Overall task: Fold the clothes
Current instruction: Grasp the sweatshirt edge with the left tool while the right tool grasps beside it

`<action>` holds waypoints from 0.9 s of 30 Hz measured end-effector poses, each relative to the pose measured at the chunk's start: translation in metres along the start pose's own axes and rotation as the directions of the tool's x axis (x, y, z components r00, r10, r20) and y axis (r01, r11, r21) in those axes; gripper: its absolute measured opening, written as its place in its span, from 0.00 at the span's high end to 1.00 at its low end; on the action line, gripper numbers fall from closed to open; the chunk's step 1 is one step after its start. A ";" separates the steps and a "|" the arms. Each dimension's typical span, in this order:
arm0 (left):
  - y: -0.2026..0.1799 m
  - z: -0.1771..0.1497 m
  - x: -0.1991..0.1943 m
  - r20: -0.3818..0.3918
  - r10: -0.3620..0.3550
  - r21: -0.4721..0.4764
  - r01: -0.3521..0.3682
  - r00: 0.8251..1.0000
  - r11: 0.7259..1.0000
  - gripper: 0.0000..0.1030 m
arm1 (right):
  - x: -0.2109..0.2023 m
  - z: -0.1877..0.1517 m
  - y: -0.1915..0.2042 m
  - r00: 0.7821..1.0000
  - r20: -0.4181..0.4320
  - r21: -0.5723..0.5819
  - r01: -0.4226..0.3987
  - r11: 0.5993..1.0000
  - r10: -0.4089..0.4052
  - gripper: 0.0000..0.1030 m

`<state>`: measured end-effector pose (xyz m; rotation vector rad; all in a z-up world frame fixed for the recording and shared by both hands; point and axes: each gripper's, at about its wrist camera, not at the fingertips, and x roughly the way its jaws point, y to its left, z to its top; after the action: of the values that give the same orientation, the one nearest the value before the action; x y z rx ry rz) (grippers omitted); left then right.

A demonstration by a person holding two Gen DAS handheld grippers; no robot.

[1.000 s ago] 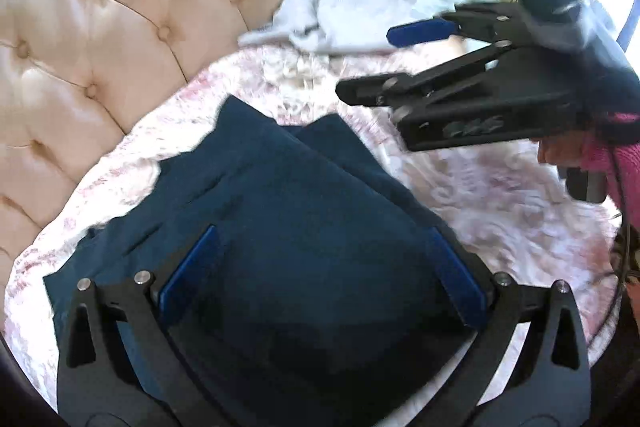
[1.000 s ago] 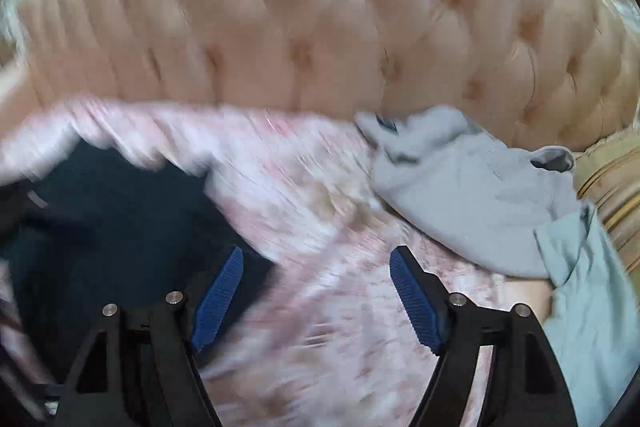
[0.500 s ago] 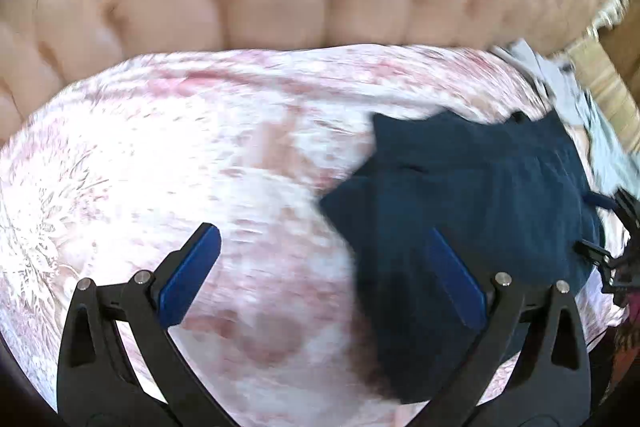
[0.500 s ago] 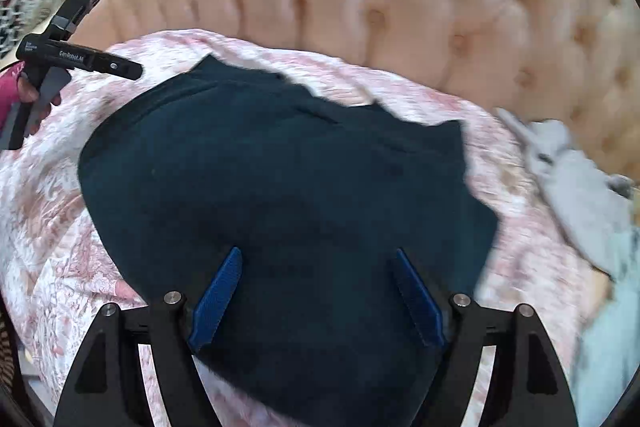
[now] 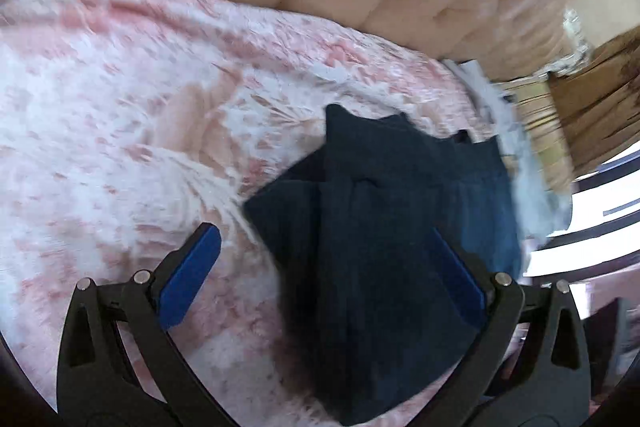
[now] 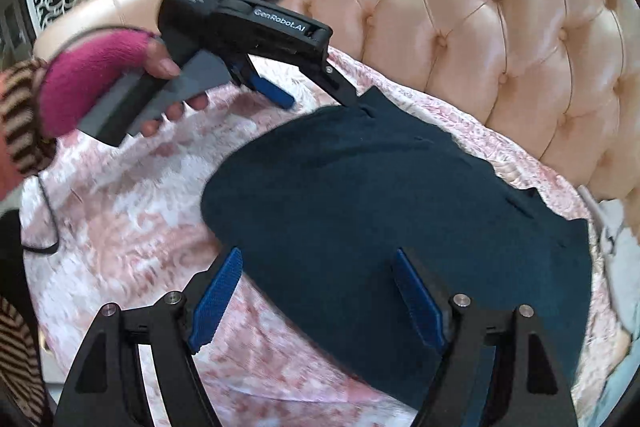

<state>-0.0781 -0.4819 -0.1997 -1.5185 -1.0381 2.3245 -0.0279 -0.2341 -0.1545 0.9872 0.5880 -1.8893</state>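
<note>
Lying partly folded on the pink-and-white floral bedspread (image 6: 120,211), the dark navy fabric garment (image 6: 400,195) sits beneath both released grippers.
Right gripper (image 6: 320,295) hovers spread; left gripper (image 6: 316,95), swung in since a second ago, could snag and undo the far corner.

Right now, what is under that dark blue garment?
The dark blue garment lies on a pink-and-white patterned cover, which shows all around it. Whatever lies directly beneath the cloth is hidden.

The left gripper (image 6: 320,95) is showing the white text "GenRobot.AI" on its black body.
</note>
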 end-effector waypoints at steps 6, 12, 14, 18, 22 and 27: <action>-0.008 0.006 0.004 0.025 0.036 0.017 -0.037 0.999 0.999 0.19 | -0.001 0.006 -0.005 0.998 0.045 0.099 -0.048 0.994 0.044 0.24; -0.006 0.011 0.000 0.054 0.054 0.008 -0.055 0.997 0.998 0.67 | 0.006 0.016 -0.005 0.995 0.078 0.087 -0.065 0.994 0.058 0.24; -0.011 0.016 0.010 0.036 0.068 0.028 -0.069 0.997 0.997 0.67 | 0.009 0.015 -0.007 0.996 0.075 0.100 -0.065 0.993 0.057 0.24; -0.006 0.027 0.025 0.015 0.018 0.001 -0.018 1.000 1.000 0.67 | 0.008 0.010 -0.008 0.995 0.078 0.108 -0.069 0.992 0.061 0.24; -0.001 0.031 0.020 0.019 -0.031 -0.017 0.031 0.999 0.999 0.67 | 0.008 0.005 -0.007 0.995 0.081 0.113 -0.075 0.991 0.066 0.24; 0.000 0.037 0.026 -0.019 -0.076 -0.041 0.075 0.997 0.996 0.26 | 0.009 0.004 -0.004 0.994 0.085 0.106 -0.079 0.991 0.070 0.24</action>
<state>-0.1219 -0.4860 -0.2100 -1.4873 -1.1234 2.2461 -0.0353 -0.2399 -0.1592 0.9835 0.3984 -1.9011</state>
